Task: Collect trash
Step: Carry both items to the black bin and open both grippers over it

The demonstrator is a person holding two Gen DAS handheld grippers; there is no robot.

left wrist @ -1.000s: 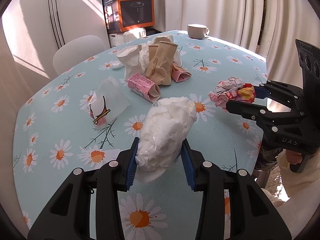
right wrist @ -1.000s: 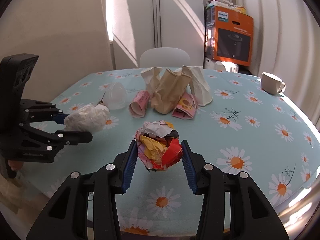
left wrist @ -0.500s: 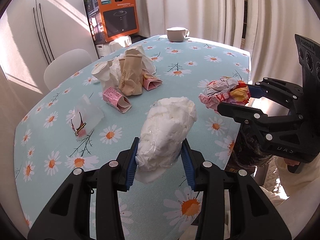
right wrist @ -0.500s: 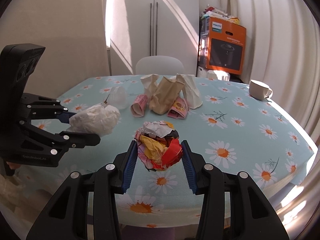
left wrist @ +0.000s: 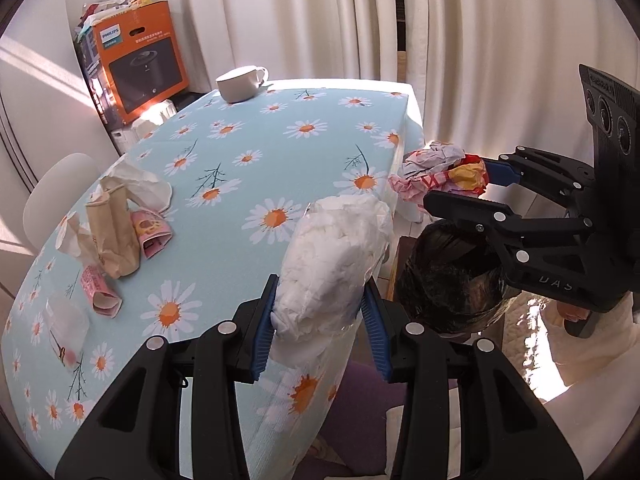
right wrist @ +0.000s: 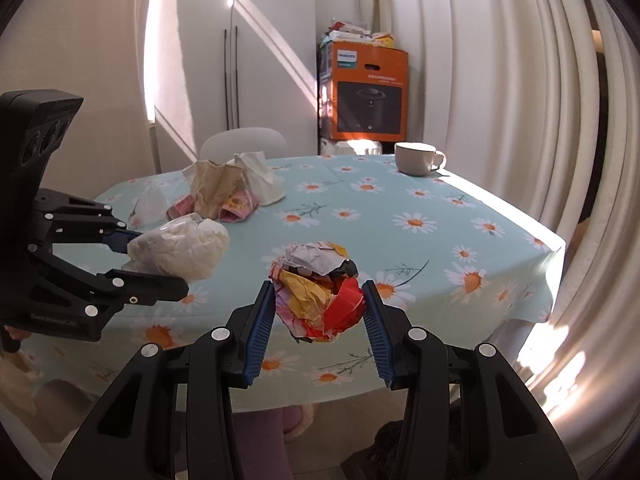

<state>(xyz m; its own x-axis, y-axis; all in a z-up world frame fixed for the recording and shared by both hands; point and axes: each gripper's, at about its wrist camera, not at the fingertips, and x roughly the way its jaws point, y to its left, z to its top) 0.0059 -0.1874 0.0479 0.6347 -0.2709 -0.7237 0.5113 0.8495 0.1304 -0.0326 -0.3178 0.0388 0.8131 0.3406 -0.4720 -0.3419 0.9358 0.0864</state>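
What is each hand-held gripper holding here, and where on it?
The left hand-held gripper clamps the white plastic-wrapped wad across its lower end. The right hand-held gripper grips the crumpled colourful wrapper ball by its two sides.

1. Table point(left wrist: 280, 152): daisy-print cloth, light blue.
2. Cup point(left wrist: 240, 84): white, on table at 12 o'clock, handle pointing right.
3. Box point(left wrist: 138, 62): orange, beyond table at 11 o'clock, papers stacked on top.
4. Chair point(right wrist: 244, 142): white, behind table's far edge.
5. Curtains point(left wrist: 460, 20): cream, drawn.
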